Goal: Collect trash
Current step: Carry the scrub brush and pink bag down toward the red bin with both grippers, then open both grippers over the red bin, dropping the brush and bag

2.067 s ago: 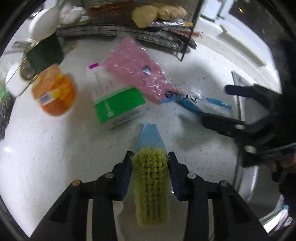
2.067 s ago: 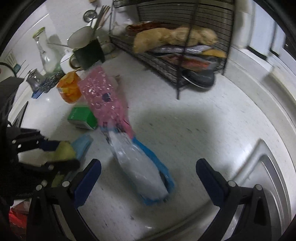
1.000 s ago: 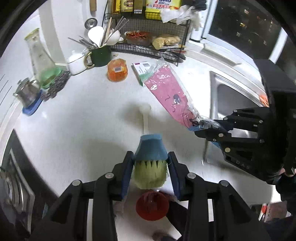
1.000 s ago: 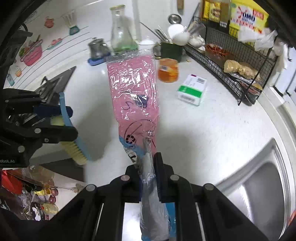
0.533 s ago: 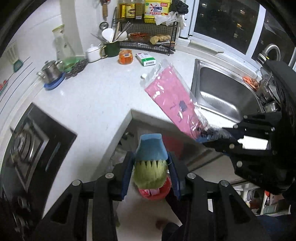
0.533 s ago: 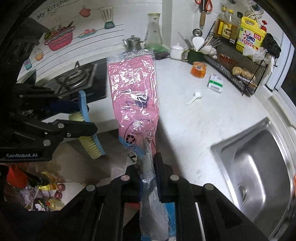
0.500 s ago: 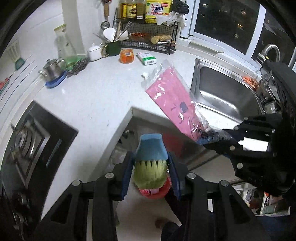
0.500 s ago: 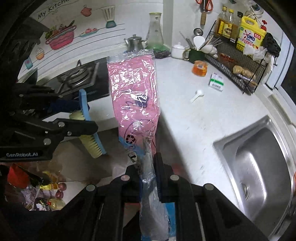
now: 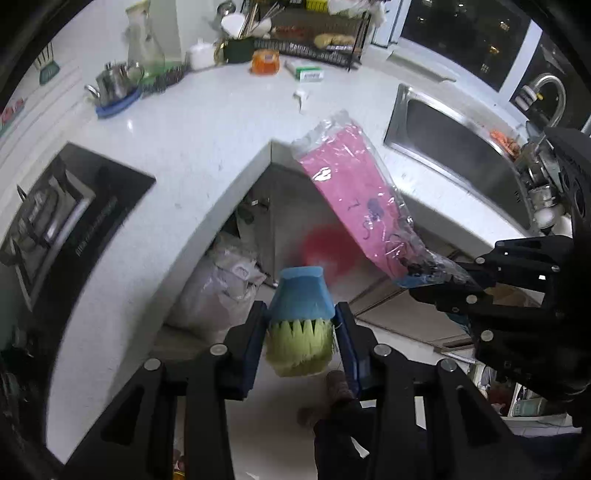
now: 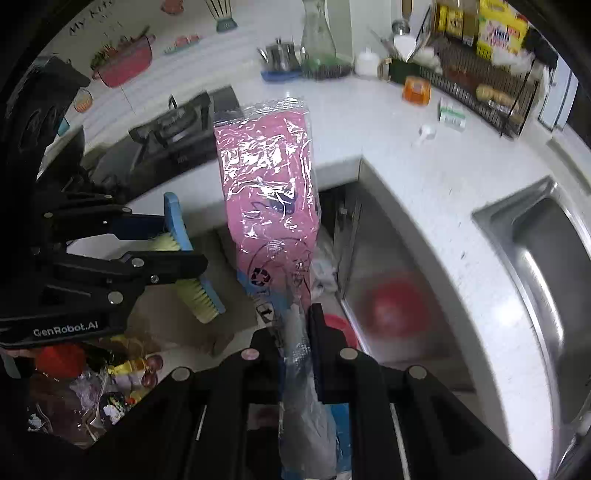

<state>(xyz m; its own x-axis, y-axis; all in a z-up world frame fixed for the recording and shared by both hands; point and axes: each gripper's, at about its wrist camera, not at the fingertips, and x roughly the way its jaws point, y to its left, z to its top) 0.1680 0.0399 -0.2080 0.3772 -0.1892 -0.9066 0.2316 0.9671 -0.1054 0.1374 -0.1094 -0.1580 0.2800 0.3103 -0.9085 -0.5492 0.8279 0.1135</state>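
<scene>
White speckled countertop [image 9: 177, 155] wraps an inner corner of a kitchen, with a black gas hob [image 9: 55, 221] on one run and a stainless steel sink [image 9: 454, 147] on the other. At the back stand a black wire rack [image 10: 476, 85], a clear glass flask [image 10: 317, 33], a small steel teapot on a blue saucer [image 9: 116, 86], an orange plastic tub [image 10: 416, 90], a green-and-white carton [image 10: 451, 112] and a white scoop [image 10: 424, 133].

Both grippers are held out over the floor in front of the corner. The right gripper [image 10: 306, 321] has its jaws pressed together on the crumpled lower neck of a pink bag in clear plastic wrap with a blue printed end [image 10: 271, 184]; the bag sticks up and forward from the jaws, its free top edge reaching toward the counter edge. In the left wrist view the same bag [image 9: 354, 199] slants from the right gripper [image 9: 436, 286] up toward the counter corner.

The left gripper [image 9: 299, 332] is clamped on a blue-backed scrubbing brush with yellow-green bristles [image 9: 300, 321], one jaw against each side of the brush head, bristles facing the camera. The right wrist view shows the brush [image 10: 188, 254] crossing those jaws at a slant.

Below, a red round basin [image 10: 338, 325] sits on the floor, and a heap of mixed trash [image 10: 99, 376] lies in the lower left of the right wrist view. A pale grey filled bag [image 9: 218, 284] rests under the counter.
</scene>
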